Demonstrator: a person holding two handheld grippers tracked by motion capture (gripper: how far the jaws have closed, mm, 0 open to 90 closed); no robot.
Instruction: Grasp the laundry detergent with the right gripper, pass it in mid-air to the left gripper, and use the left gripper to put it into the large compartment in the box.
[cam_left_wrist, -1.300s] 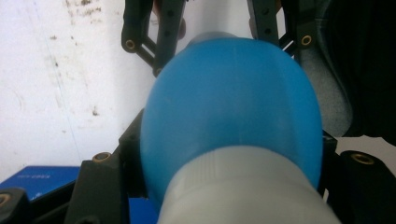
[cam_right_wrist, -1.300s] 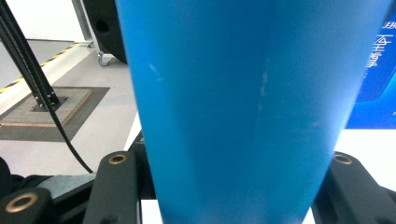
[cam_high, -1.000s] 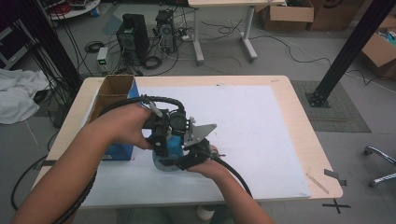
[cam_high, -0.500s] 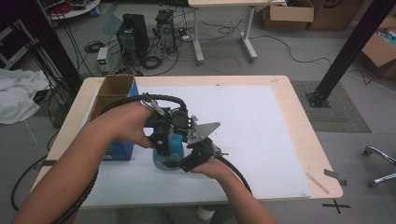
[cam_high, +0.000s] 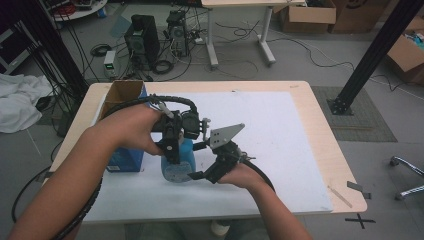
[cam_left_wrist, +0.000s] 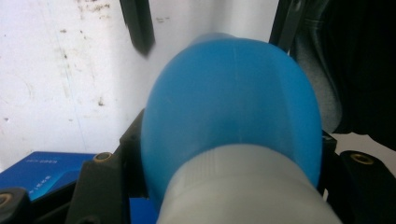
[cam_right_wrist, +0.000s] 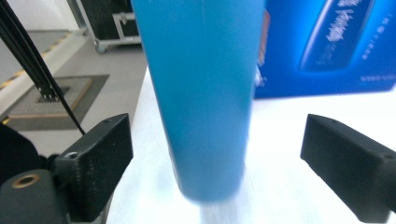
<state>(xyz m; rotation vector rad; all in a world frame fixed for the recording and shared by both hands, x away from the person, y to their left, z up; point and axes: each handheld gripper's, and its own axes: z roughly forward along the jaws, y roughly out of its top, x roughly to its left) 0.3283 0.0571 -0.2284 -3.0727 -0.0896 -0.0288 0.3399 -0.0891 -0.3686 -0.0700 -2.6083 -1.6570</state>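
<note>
Both forearms are showing bare, no sleeves. The left gripper (cam_high: 176, 142) and right gripper (cam_high: 202, 162), by the blue bottle (cam_high: 178, 162), are wearing black bodies with brass screws, thick black cables trailing, a grey three-cornered plate topping the right.

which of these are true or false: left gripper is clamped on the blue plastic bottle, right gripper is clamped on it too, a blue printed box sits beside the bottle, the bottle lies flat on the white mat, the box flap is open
1. The left gripper is clamped on the blue plastic bottle. True: in the left gripper view its jaws hug the bottle near the pale cap end.
2. The right gripper is clamped on the bottle too. False: its jaws have just been opening and stand clear of the bottle between them.
3. A blue printed box sits beside the bottle. True.
4. The bottle lies flat on the white mat. False: it stands upright.
5. The box's flap is open. True: bare cardboard shows at its far end.
</note>
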